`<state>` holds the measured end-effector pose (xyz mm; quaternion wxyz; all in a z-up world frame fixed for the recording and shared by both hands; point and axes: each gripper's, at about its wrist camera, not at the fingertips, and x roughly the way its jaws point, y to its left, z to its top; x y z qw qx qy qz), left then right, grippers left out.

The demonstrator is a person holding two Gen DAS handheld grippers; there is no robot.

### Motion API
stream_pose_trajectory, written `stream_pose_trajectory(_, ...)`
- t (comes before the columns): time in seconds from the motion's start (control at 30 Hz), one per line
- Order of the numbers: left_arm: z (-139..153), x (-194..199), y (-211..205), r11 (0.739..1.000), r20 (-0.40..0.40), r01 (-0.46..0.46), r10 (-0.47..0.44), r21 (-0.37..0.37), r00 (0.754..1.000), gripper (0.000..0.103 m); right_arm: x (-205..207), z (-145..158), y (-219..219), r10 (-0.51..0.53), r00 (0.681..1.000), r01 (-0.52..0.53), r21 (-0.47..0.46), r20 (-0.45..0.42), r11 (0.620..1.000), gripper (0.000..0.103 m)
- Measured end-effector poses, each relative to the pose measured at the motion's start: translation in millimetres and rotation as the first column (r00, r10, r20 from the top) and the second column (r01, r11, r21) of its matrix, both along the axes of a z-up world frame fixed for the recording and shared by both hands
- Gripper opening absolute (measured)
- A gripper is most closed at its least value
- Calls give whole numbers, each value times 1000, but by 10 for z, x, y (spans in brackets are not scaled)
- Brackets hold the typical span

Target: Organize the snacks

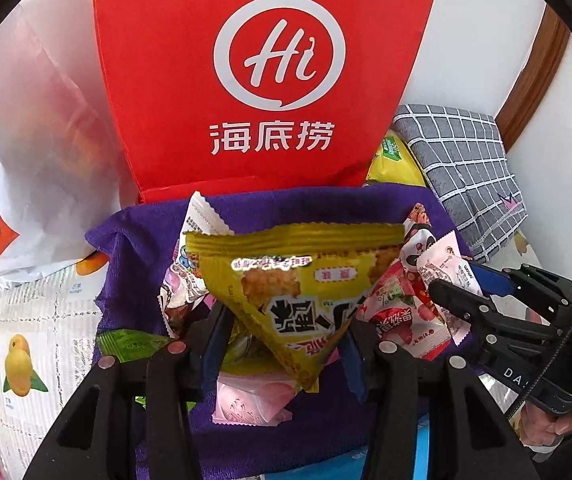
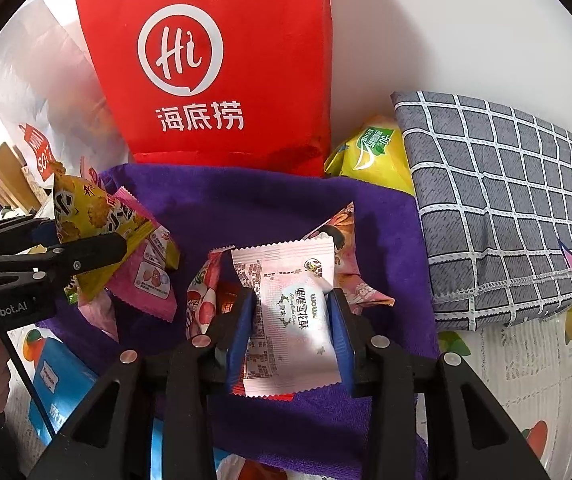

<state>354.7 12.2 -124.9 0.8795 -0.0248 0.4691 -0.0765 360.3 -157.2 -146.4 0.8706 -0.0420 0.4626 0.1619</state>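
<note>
**A:** Over the purple towel (image 2: 286,208), both of your claws are tilting steeply downward. Your left claw (image 1: 286,344) is pinching the yellow triangular snack packet (image 1: 297,292) by its lower corner, so the packet is standing up between the blue pads with its crimped edge on top.

**B:** And my right one?

**A:** Your right claw (image 2: 289,328) is pinching the white snack packet (image 2: 286,312) from both sides; the packet is sitting lengthwise between the pads, its far end poking out past the tips. More pink and red wrappers are lying on the towel just beside it.

**B:** Anything readable?

**A:** The white packet is showing "wow" with Chinese characters. The red paper bag (image 2: 222,72) behind the towel is carrying a circled "Hi" and 海底捞. Seen from your right, the left claw's body is reading "robot.AI". A grey checked cloth (image 2: 501,208) is lying folded to the right, touching the towel's edge.
</note>
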Motion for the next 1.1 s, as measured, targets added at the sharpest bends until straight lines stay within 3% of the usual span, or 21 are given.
stream_pose_trajectory(0.3, -43, 24, 20, 1000, -35, 3, -4, -27, 999, 57, -13, 11, 8, 3, 1000, -3, -8, 6, 1000, 39)
stream_pose_trajectory(0.37, -29, 16, 4, 999, -35, 6, -8, -37, 999, 64, -32, 14, 43, 16, 1000, -16, -14, 10, 1000, 39)
stream_pose_trajectory(0.73, 26, -83, -69, 1000, -37, 3, -4, -7, 999, 86, -68, 125, 39, 13, 999, -14, 2, 42, 1000, 62)
stream_pose_trajectory(1.1, 144, -249, -28, 999, -33, -13, 12, -31, 999, 87, -133, 246, -3, -29, 998, 30, -11, 58, 999, 62)
